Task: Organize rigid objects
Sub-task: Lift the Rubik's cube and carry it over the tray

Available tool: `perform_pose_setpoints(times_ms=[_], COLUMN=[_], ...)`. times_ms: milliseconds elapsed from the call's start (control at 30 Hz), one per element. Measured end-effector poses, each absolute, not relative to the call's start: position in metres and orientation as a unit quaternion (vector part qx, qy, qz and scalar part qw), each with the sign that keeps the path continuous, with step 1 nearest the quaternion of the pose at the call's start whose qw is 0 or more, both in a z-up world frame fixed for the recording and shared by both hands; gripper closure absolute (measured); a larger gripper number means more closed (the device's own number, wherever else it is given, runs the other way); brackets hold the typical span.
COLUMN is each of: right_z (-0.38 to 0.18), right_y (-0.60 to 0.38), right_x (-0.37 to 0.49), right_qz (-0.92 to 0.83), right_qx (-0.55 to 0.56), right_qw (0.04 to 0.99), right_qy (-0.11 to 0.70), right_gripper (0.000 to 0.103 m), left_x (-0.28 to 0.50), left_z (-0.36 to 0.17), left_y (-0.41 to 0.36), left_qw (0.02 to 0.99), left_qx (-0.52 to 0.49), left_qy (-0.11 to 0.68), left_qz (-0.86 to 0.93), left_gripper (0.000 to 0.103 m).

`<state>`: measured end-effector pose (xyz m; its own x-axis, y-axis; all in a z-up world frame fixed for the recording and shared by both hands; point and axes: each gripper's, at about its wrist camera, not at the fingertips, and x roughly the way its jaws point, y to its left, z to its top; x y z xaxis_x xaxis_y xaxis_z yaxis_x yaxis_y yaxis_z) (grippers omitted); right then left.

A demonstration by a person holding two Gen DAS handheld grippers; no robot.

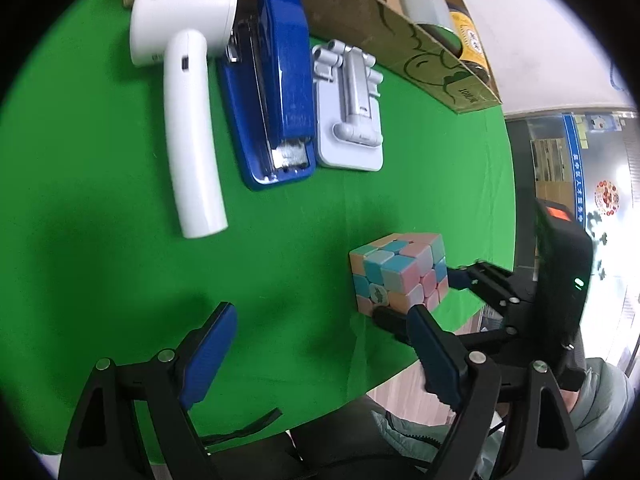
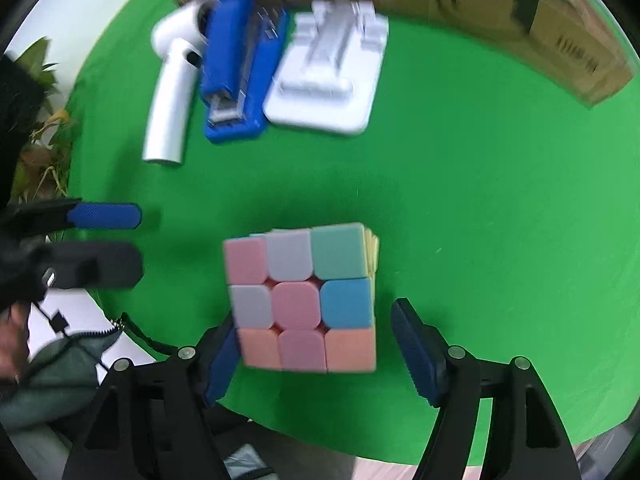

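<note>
Green cloth (image 1: 120, 280) covers my table. At 1 o'clock a cardboard box (image 1: 424, 52) holds a white object and a yellow-labelled jar. My right gripper (image 2: 320, 354) straddles the pastel puzzle cube (image 2: 304, 296), jaws spread, near the 5 o'clock table edge. My left gripper (image 1: 320, 354) hangs released over bare cloth.

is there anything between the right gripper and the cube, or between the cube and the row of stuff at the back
Nothing visible. The right gripper is open with the cube already between its fingers. From the cube to the white stand, stapler and hair dryer there is only bare green cloth. The left gripper sits off to the side, open.
</note>
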<state>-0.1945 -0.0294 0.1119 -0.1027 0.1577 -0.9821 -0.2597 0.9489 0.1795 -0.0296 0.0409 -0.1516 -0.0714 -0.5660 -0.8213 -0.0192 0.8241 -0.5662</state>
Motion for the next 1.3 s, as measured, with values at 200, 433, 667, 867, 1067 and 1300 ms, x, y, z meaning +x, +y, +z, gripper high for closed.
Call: perform_pose_setpoints(times_ms=[200, 433, 667, 867, 1067, 1300], right_z=[0.114, 0.121, 0.136, 0.164, 0.220, 0.271], right_y=[-0.031, -0.045, -0.087, -0.126, -0.156, -0.152], right_x=[-0.191, -0.188, -0.187, -0.183, -0.162, -0.152], right_qz=[0.191, 0.243, 0.266, 0.295, 0.331, 0.367], right_qx=[-0.016, 0.085, 0.153, 0.180, 0.181, 0.154], right_qw=[0.663, 0.631, 0.609, 0.620, 0.660, 0.703], right_qy=[0.723, 0.732, 0.732, 0.704, 0.650, 0.590], right_gripper=[0.042, 0.047, 0.047, 0.047, 0.047, 0.047], left_x=[-0.039, -0.053, -0.059, -0.042, -0.018, -0.005], left_z=[-0.157, -0.164, -0.176, -0.131, -0.068, -0.016], left_y=[0.036, 0.015, -0.004, -0.042, -0.068, -0.076], left_qw=[0.643, 0.621, 0.595, 0.631, 0.694, 0.740], left_qx=[-0.245, -0.316, -0.385, -0.360, -0.306, -0.264], left_qy=[0.703, 0.688, 0.678, 0.650, 0.607, 0.572], left_qz=[-0.183, -0.202, -0.196, -0.222, -0.235, -0.233], left_gripper=[0.017, 0.017, 0.016, 0.033, 0.043, 0.044])
